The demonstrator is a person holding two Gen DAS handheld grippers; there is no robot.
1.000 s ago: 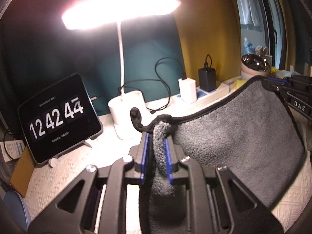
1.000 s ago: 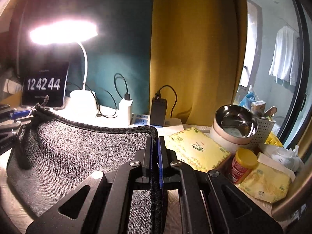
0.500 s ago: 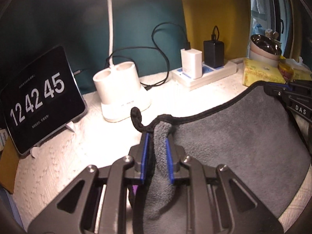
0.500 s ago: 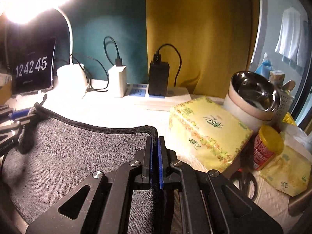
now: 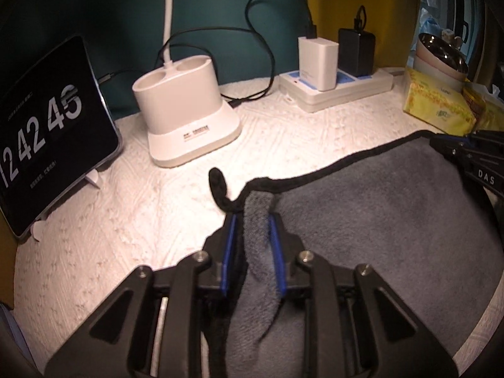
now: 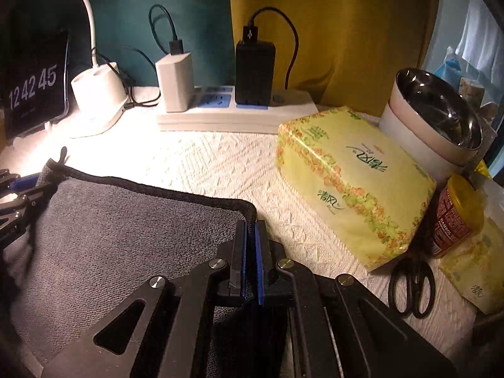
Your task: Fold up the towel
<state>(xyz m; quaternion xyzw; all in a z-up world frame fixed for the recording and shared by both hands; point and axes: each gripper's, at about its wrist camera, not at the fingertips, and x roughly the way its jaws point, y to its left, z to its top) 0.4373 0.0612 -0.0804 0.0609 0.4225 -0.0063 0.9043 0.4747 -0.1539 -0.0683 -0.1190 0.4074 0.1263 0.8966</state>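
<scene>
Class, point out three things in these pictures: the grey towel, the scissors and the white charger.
grey towel [image 5: 393, 220]: left wrist view, its flat middle.
scissors [image 6: 412, 286]: right wrist view, the handle loops.
white charger [image 6: 174, 81]: right wrist view, its front face.

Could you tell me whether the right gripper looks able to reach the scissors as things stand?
Probably not: the right gripper is shut on the towel. The scissors lie uncovered to its right.
</scene>
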